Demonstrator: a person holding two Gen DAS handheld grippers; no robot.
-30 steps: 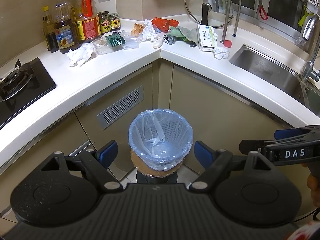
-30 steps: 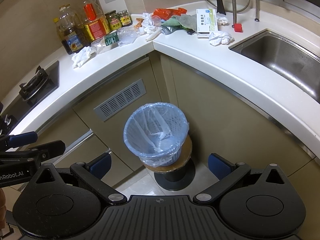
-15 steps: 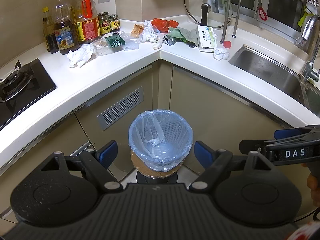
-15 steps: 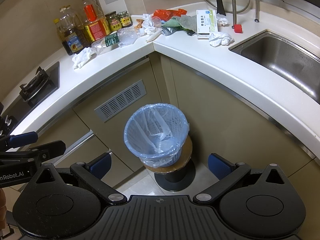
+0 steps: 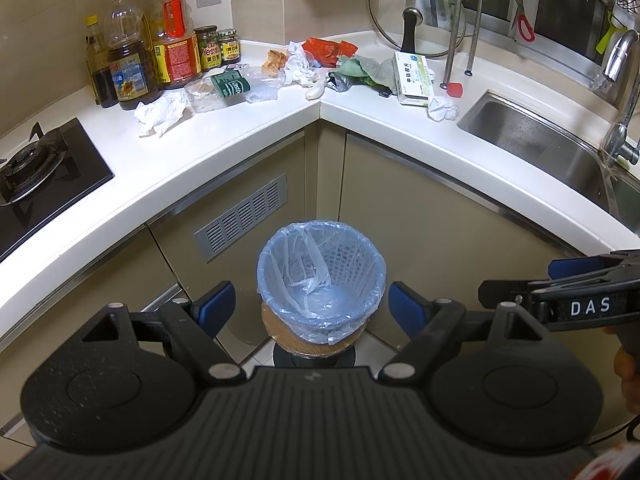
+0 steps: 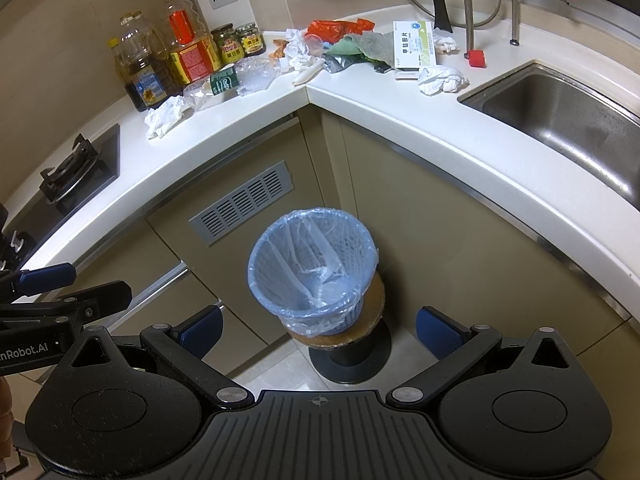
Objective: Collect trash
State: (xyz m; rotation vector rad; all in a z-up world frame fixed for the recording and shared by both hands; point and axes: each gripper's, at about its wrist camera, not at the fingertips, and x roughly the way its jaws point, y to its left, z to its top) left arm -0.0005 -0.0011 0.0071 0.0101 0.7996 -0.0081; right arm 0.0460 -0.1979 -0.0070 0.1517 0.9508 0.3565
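Note:
A bin lined with a blue bag stands on a round stool below the corner counter. Trash lies on the white counter: crumpled tissues, a crushed plastic bottle, a red wrapper, green rags and a white box. My left gripper is open and empty above the bin. My right gripper is open and empty, also above the bin.
Oil bottles and jars stand at the back left. A gas hob is at the left, a steel sink with a tap at the right. A pot lid leans by a rack at the back.
Both views have tilted slightly, so the counter sits a little lower in frame. Both grippers stay open and empty over the bin.

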